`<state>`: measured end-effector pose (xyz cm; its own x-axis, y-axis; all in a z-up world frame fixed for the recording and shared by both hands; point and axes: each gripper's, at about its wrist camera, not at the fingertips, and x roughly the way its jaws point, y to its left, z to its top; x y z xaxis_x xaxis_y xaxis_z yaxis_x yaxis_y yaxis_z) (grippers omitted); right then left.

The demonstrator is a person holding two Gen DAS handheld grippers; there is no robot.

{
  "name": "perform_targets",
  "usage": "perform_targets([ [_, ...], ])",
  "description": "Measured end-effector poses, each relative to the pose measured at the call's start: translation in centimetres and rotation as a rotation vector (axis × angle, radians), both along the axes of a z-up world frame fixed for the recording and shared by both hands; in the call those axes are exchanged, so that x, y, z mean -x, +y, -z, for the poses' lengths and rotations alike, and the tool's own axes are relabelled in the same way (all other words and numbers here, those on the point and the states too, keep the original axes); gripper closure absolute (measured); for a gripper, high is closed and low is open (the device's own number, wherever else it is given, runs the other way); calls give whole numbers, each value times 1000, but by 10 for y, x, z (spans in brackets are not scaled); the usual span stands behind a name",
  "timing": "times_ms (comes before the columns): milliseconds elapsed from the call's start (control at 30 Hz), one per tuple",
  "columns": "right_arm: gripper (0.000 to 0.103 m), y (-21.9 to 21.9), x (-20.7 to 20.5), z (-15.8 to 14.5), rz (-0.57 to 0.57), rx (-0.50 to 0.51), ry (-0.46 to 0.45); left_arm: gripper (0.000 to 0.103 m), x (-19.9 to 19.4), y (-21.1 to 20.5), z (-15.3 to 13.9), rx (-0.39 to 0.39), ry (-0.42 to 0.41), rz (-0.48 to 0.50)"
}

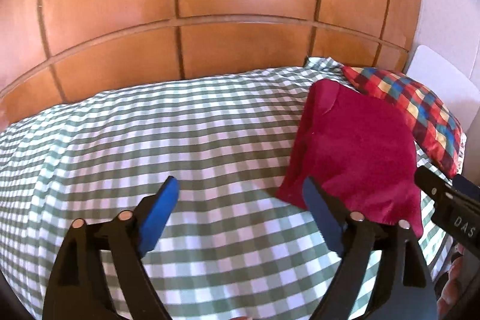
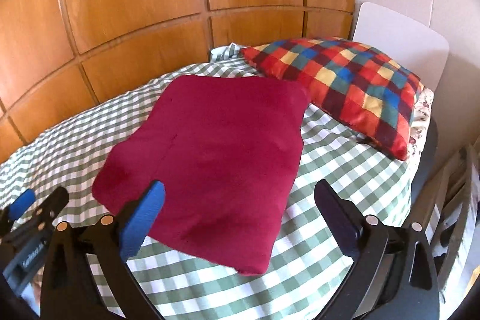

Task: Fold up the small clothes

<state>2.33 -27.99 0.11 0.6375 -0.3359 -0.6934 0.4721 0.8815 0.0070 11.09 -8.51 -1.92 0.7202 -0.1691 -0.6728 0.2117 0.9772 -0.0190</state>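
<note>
Folded crimson garment (image 2: 210, 158) lies flat on the green-and-white checked bedspread (image 2: 345, 176), toward the pillow end of the bed, its far right corner just beside the multicoloured checked pillow (image 2: 339, 83) and possibly touching it; cannot tell which. The wooden wardrobe (image 2: 135, 5) stands behind the bed. Left gripper (image 1: 240, 209): jaws spread wide, nothing between them but bedspread; its right finger overlaps the garment's near left corner in the picture, contact not confirmed. Right gripper (image 2: 240, 212): jaws equally wide, hovering over the garment's near edge, pads pressing on nothing. Neither tong holds anything. The garment reads as a rough rectangle several layers thick; long axis runs from the near edge of the bed toward the wardrobe, slightly skewed to the right at the far end. A folded flap shows along its left side in the left wrist view. Handling estimate: light, soft, limp knit or fleece, no stiffness, not fragile; layers likely to slide apart if lifted by one point. Best hold, in my judgement: pinch all layers at the two near corners, one gripper each, so the stack stays together for a further fold.
</note>
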Motion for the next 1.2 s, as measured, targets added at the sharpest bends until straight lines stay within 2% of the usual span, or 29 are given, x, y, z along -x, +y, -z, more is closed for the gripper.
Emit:
perform_targets([
  [400,4,28,17,-7,9,60,-26,4,31,5,-13,-44,-73,-24],
  [1200,4,29,22,-5,2,32,-29,3,46,-1,-26,-36,-103,-10],
])
